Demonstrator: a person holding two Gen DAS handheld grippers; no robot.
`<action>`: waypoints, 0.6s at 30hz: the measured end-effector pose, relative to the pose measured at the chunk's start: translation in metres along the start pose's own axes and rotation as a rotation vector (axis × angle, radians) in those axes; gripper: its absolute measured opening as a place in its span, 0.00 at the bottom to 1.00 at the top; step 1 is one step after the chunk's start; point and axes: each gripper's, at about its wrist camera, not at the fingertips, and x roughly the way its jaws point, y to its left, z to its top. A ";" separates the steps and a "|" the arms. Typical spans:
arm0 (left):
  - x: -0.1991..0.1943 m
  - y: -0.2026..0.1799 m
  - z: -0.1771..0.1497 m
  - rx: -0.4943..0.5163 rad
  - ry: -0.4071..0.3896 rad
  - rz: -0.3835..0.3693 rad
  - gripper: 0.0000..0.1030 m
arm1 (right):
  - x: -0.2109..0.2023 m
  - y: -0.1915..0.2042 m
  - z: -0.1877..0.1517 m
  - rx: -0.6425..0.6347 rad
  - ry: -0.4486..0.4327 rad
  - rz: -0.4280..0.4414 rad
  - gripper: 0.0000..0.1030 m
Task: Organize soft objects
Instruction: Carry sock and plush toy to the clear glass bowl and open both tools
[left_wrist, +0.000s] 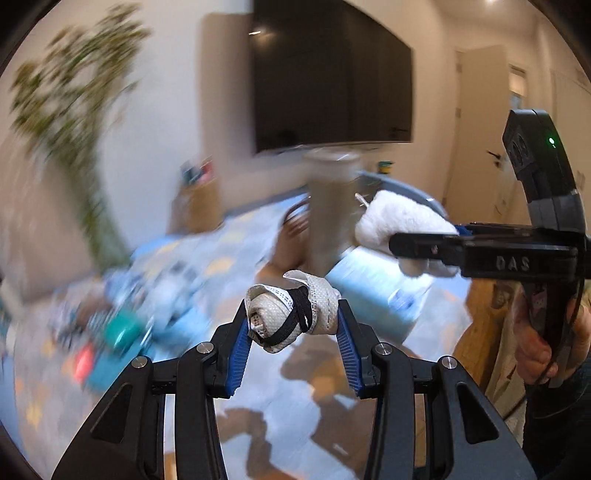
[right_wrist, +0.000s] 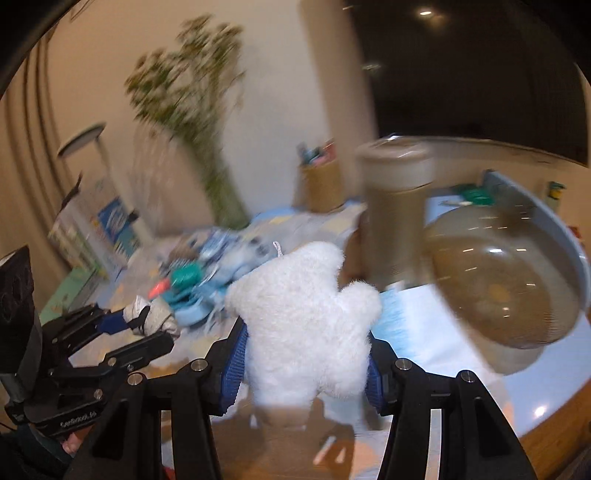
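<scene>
Left gripper (left_wrist: 293, 325): you are clamping it on the rolled white sock (left_wrist: 291, 314), both blue pads pressing its sides, left of the tall grey canister (left_wrist: 332, 206) and nearer to you.
Rolled white sock: it is hanging clear above the blue patterned table (left_wrist: 258, 424), a black band crossing it.
Toy pile (right_wrist: 195, 273): it is lying left of the canister on the table; blur is hiding what each piece is, perhaps teal and red items.
Tall grey canister: it is standing upright mid-table.
Right gripper (right_wrist: 306, 354): you are gripping the fluffy white plush (right_wrist: 306, 317), just in front of the canister.
Clear dome bowl (right_wrist: 495, 288): it is sitting right of the canister, by the table's rim.
</scene>
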 end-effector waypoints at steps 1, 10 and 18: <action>0.005 -0.011 0.011 0.023 -0.005 -0.010 0.39 | -0.008 -0.014 0.005 0.031 -0.022 -0.022 0.51; 0.081 -0.090 0.093 0.033 0.035 -0.213 0.39 | -0.035 -0.153 0.034 0.397 -0.102 -0.198 0.51; 0.159 -0.125 0.104 0.026 0.116 -0.216 0.39 | -0.010 -0.224 0.025 0.577 -0.011 -0.230 0.51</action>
